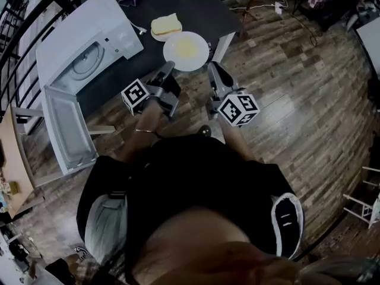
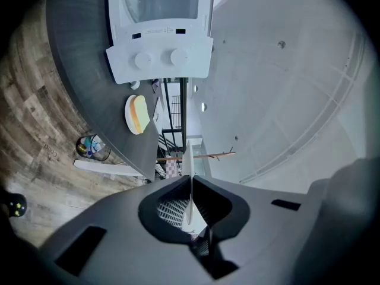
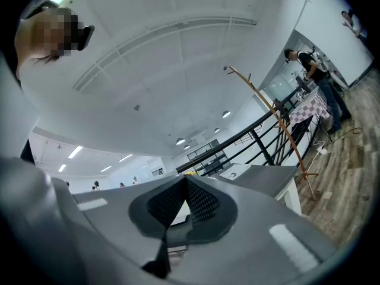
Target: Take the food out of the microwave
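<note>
A round white plate (image 1: 186, 51) with pale yellow food on it hangs over the near edge of the dark table (image 1: 205, 10). My left gripper (image 1: 168, 66) is shut on the plate's left rim. In the left gripper view the plate (image 2: 188, 159) shows edge-on, pinched between the jaws of the left gripper (image 2: 190, 181). On the right rim my right gripper (image 1: 210, 66) is shut, with a pale strip of the plate (image 3: 176, 211) showing just under its closed pads (image 3: 202, 202). The white microwave (image 1: 89, 43) stands at the left with its door (image 1: 67, 129) swung open.
A small plate with a slice of bread (image 1: 166, 25) lies on the table behind the held plate and shows again as the bread plate (image 2: 138, 114). A wooden table (image 1: 12, 159) stands at far left. A railing and coat stand (image 3: 279, 123) are ahead, and wood floor (image 1: 309, 88) lies to the right.
</note>
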A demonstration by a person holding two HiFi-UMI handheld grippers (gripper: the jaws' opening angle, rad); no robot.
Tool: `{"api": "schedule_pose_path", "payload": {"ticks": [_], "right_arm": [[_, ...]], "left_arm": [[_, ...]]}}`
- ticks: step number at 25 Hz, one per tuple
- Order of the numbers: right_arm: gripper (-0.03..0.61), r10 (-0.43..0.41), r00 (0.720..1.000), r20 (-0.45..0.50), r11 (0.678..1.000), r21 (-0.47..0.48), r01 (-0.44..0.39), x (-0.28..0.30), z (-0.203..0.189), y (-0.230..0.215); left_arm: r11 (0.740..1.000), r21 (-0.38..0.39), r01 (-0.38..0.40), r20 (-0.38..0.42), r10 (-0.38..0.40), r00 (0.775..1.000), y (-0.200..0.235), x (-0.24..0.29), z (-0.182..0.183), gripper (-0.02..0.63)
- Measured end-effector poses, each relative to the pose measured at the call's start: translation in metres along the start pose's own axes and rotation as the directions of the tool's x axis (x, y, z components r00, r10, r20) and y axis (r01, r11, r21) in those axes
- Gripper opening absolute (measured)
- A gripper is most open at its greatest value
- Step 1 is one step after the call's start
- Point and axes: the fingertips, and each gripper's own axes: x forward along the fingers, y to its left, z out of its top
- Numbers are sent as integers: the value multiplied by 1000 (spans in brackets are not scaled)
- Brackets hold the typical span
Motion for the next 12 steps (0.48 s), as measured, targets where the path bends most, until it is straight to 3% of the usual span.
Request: {"api": "schedule_pose_path", "payload": {"ticks": [12], "right_arm": [[0,-1,1000,18,1000,23,1,-9,21,-48]], "left_arm": [[1000,16,-12,8,12,1000,6,43,-19,15]]}}
